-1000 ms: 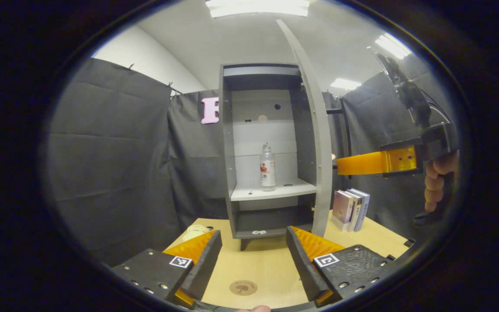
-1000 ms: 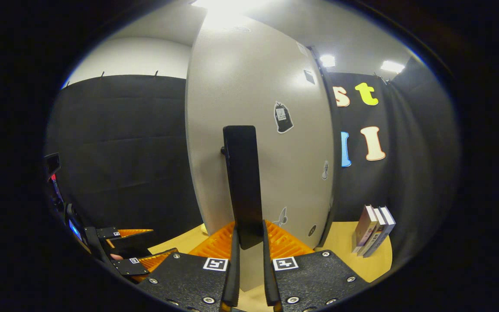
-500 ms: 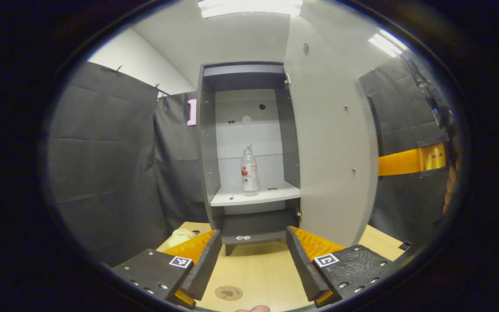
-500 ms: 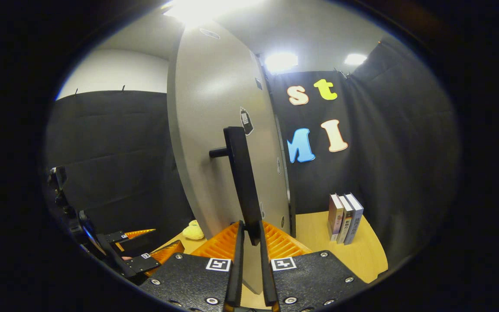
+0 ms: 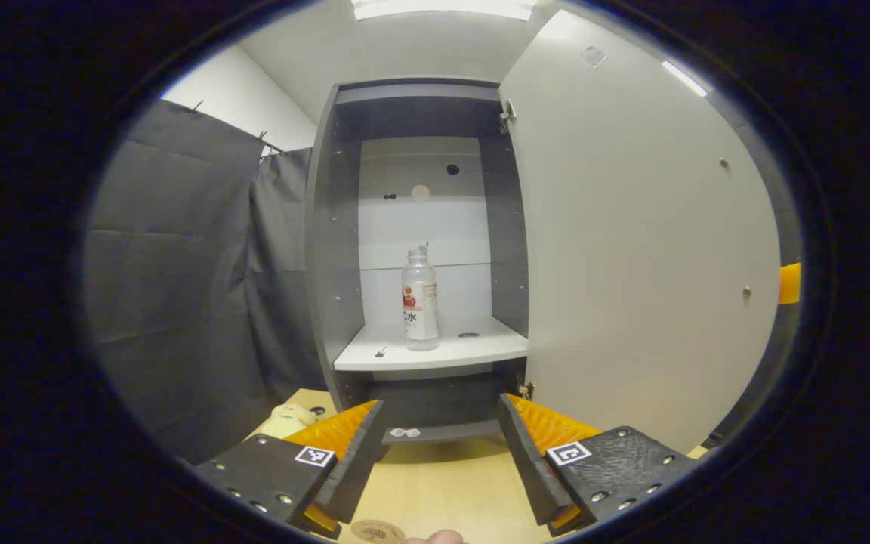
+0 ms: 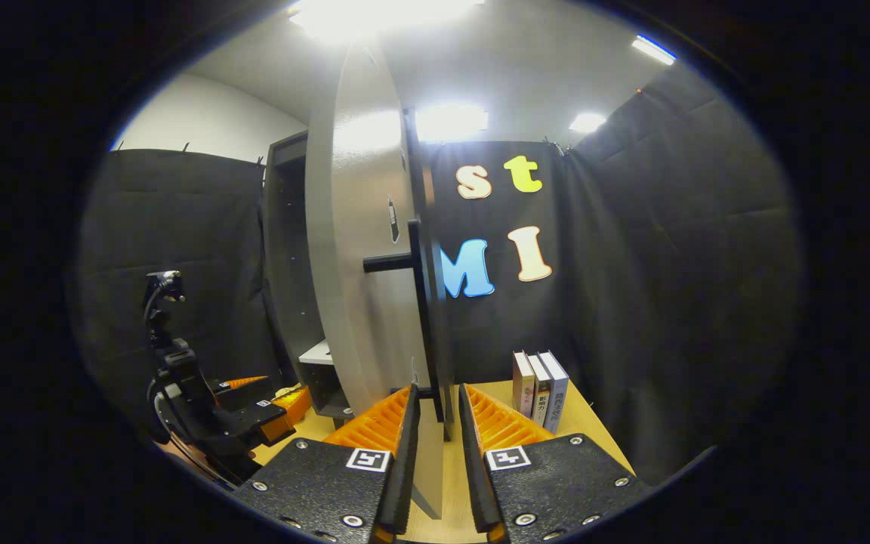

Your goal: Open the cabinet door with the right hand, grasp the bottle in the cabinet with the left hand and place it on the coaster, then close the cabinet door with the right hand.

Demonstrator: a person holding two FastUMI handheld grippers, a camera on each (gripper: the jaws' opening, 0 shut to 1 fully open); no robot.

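Tall grey cabinet (image 5: 329, 227) dead ahead in the left gripper view, its pale grey door (image 5: 631, 249) swung wide open to the right. Inside, on the white middle shelf (image 5: 435, 353), a clear plastic bottle with a red-and-white label (image 5: 420, 298), upright, towards the back, nothing touching it.

Left tongs (image 5: 441, 431) spread wide apart, gripping nothing, low over the light wooden worktop (image 5: 442, 491) and aimed straight at the cabinet opening, well short of the bottle. Right at the bottom edge, between the black fingers, a sliver of the round brown coaster (image 5: 376, 531) on the worktop, bare as far as can be seen. Off to the left, beside the cabinet foot, a pale yellow soft toy (image 5: 284, 419).

Over to the right gripper view: door seen almost edge-on, long black bar handle (image 6: 426, 317) standing off it on a short post. Right tongs (image 6: 439, 423) drawn close together, the lower end of that handle sitting in the narrow gap between them; pressing on it or just flanking it, cannot tell from here. A row of upright books (image 6: 541, 389) on the worktop to the right of the door, near the black cloth. Left tongs also visible low on the left here, fingers apart, in front of the cabinet.
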